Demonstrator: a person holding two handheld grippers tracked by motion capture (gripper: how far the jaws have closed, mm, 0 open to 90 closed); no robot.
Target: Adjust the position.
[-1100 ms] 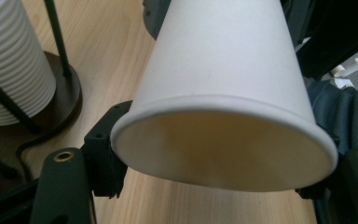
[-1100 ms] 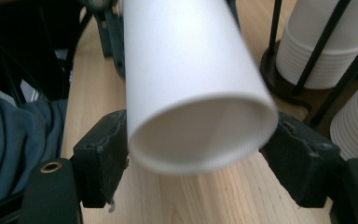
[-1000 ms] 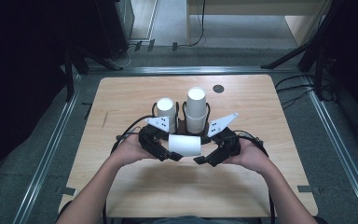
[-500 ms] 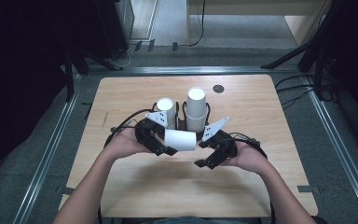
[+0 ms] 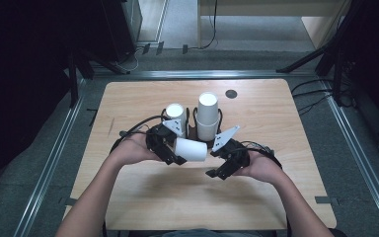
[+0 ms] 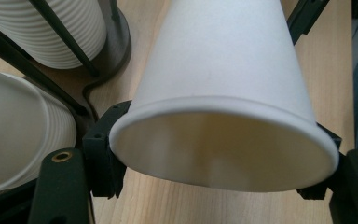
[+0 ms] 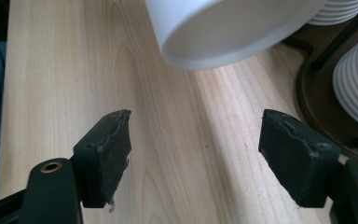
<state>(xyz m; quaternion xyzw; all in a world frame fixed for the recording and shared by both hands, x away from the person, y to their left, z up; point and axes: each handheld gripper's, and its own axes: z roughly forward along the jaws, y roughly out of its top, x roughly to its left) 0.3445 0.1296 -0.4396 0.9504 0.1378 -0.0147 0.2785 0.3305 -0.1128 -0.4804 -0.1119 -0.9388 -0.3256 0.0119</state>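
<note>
Gripping cup (image 6: 223, 93) at rim, left gripper (image 6: 214, 158) jaws clamped: light, thin-walled, crushable. Right gripper (image 7: 196, 158) jaws open, empty.

A plain white paper cup (image 5: 191, 149) lies tipped on its side above the desk (image 5: 276, 123), just before two stacks of cups (image 5: 207, 116).
</note>
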